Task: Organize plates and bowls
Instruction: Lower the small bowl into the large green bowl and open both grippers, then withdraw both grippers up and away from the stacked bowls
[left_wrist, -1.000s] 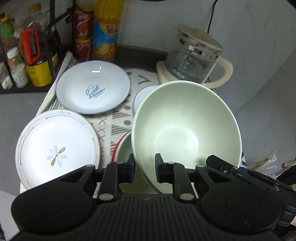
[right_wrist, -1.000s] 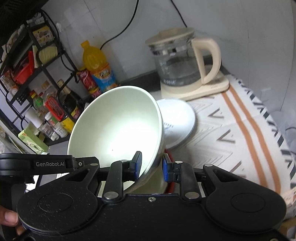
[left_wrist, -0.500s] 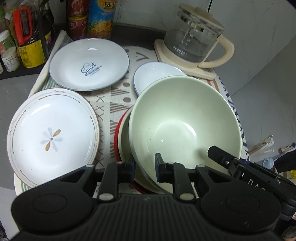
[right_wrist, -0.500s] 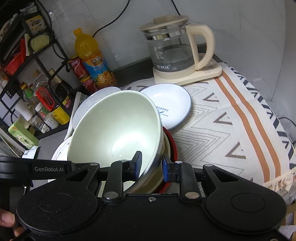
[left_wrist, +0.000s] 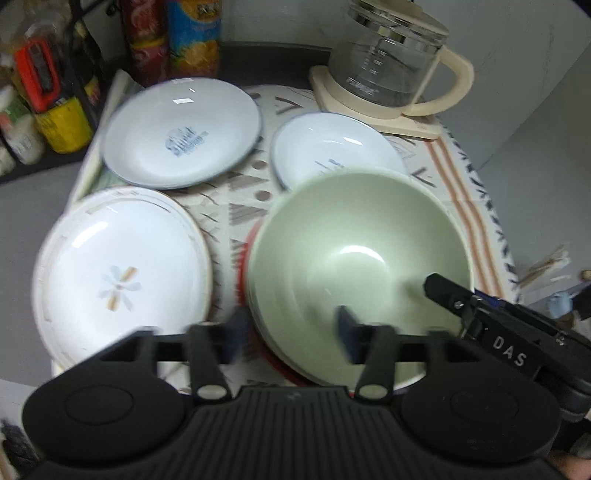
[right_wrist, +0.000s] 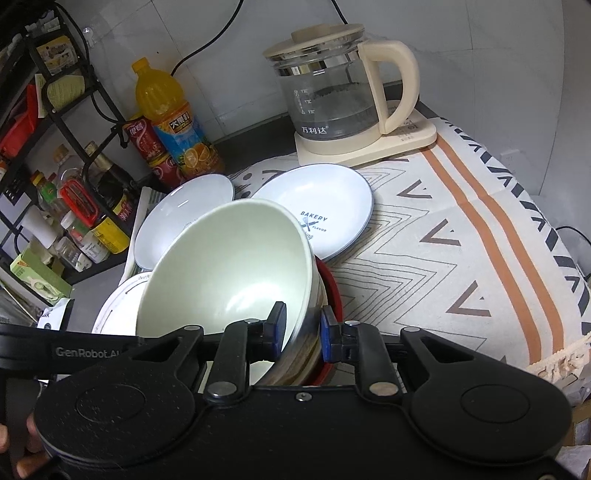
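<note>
The green bowl (left_wrist: 360, 258) sat nested on a stack of bowls, the lowest a red one (right_wrist: 332, 291), on the patterned cloth (right_wrist: 461, 258) over the tabletop. The left hand-held gripper (left_wrist: 291, 332) had just been opening: its jaws stood wide, one outside the bowl's near rim and one inside, neither pressing on it. The right hand-held gripper (right_wrist: 301, 328) was closed on the bowl's rim at the other side, one pad inside the bowl and one against the outer wall, its jaws having just tightened a little. Left of the stack lay a white plate (left_wrist: 122, 273) with a flower mark. Behind it lay a pale blue plate (left_wrist: 181, 133), and beside that a smaller blue plate (right_wrist: 314, 210) marked BAKERY, its near edge hidden by the bowl. A glass kettle (right_wrist: 332, 92) stood on its base at the back, bottles (right_wrist: 173, 122) to its left.
</note>
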